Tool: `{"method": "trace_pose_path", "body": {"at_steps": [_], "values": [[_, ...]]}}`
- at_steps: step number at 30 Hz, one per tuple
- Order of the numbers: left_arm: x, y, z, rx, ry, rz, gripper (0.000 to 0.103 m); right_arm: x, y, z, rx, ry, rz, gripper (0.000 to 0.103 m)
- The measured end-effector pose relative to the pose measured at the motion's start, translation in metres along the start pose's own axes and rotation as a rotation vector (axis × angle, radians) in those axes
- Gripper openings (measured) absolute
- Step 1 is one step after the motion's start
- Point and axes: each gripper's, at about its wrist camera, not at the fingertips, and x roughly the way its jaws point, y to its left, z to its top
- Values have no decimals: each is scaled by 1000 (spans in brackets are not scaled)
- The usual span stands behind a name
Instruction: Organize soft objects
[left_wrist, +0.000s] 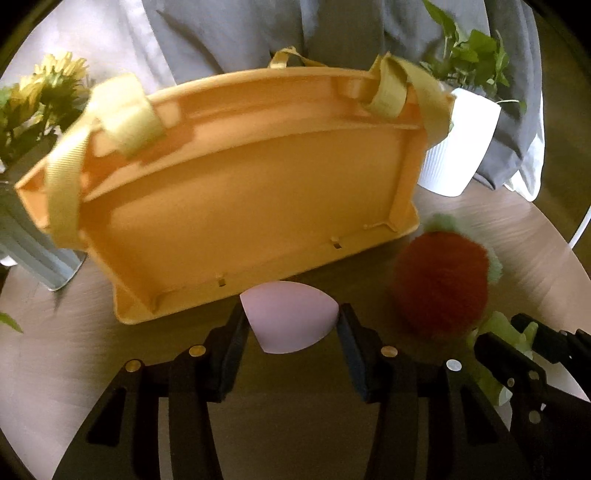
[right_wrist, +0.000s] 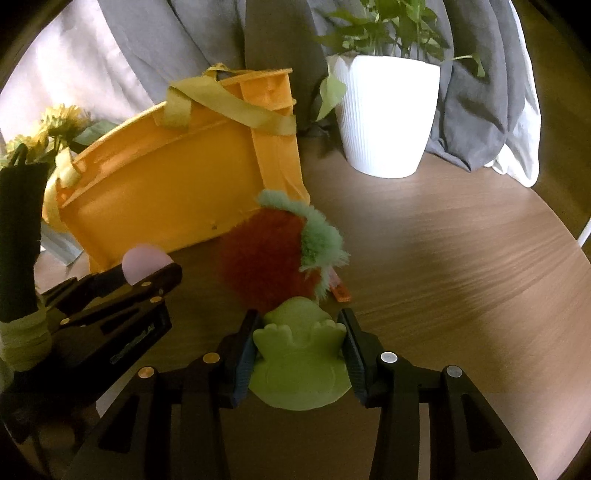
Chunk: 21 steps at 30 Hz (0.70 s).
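Pick-up step: left gripper (left_wrist: 291, 325) holds the pink sponge (left_wrist: 290, 317), right gripper (right_wrist: 299, 349) the green toy (right_wrist: 299, 365). Next, lift both into the orange bag (left_wrist: 236, 192).

likely home, wooden table (right_wrist: 461, 240), potted plant (right_wrist: 388, 110), curtains (right_wrist: 147, 44)

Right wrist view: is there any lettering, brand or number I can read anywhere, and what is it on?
One marking only: a pale line of print on the black body of the left hand-held gripper, too blurred to read.
Orange basket: no text visible.
White plant pot: no text visible.
Green soft toy, held in the right hand-held gripper: no text visible.
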Motion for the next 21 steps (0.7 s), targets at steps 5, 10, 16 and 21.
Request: {"method": "trace_pose_path", "body": {"at_steps": [5, 10, 16, 21], "values": [[-23, 6, -3, -9, -23, 14, 48, -15, 3, -1, -16, -26, 14, 44], [-48, 16, -7, -36, -40, 23, 48, -31, 5, 1, -35, -58, 29, 44], [-72, 19, -4, -58, -77, 45, 48, -47, 8, 9, -51, -92, 54, 44], [-93, 20, 1, -75, -118, 68, 48, -60, 11, 17, -65, -123, 76, 44]]}}
